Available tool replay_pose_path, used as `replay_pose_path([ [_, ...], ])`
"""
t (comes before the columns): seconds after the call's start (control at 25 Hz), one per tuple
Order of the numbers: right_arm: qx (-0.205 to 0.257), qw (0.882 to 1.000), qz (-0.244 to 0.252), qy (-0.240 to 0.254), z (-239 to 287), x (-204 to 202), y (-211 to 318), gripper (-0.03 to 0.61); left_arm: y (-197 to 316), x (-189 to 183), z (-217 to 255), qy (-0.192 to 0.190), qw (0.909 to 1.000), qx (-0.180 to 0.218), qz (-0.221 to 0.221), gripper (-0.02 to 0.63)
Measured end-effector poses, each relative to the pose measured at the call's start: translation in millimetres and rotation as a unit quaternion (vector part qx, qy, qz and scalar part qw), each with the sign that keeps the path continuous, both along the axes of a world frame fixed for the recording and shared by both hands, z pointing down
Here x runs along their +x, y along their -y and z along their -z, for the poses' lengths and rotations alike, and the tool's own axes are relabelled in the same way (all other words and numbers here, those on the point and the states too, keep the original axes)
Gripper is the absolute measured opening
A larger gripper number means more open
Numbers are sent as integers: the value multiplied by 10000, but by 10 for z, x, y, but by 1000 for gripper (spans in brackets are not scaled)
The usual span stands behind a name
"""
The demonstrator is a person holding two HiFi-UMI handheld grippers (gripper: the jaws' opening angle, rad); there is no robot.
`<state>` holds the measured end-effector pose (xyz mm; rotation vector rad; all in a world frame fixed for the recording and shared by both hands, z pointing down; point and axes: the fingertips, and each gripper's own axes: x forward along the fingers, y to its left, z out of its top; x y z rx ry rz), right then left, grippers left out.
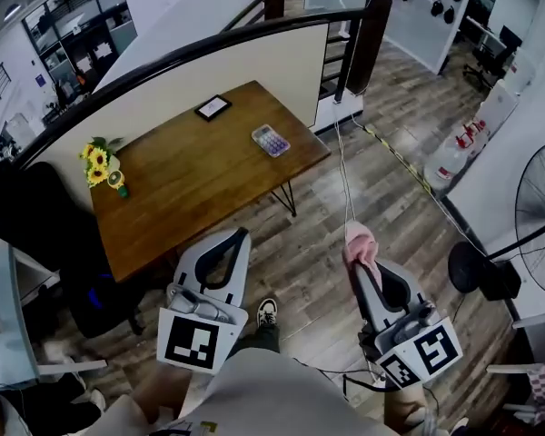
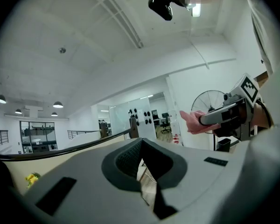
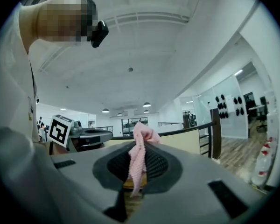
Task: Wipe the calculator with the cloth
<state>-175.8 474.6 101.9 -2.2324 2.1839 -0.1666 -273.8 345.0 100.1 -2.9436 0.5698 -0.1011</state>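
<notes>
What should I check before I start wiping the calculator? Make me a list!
1. Cloth held: ok. The right claw is shut on the pink cloth.
2. Left claw free: ok. It is shut with nothing in it.
3. Calculator in sight: ok. It lies flat near the table's right end.
4. Claws close enough: not ok. Both are off the table, over the floor.
5. Room to wipe: ok. The frame and flowers stand apart from the calculator.
6. Where the dirt is: cannot tell, it is too small to see.
</notes>
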Motion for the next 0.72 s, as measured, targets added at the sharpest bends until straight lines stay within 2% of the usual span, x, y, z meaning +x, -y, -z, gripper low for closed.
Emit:
replay_pose_path([
  [0.4, 63, 10000, 22, 72, -57, 645, 1582, 38, 1347, 622, -97, 192, 9997, 132, -86, 3],
  [0.72, -39, 9999, 111, 8, -124, 968, 2199, 38, 1924, 931, -243, 150, 9999, -31, -30, 2],
])
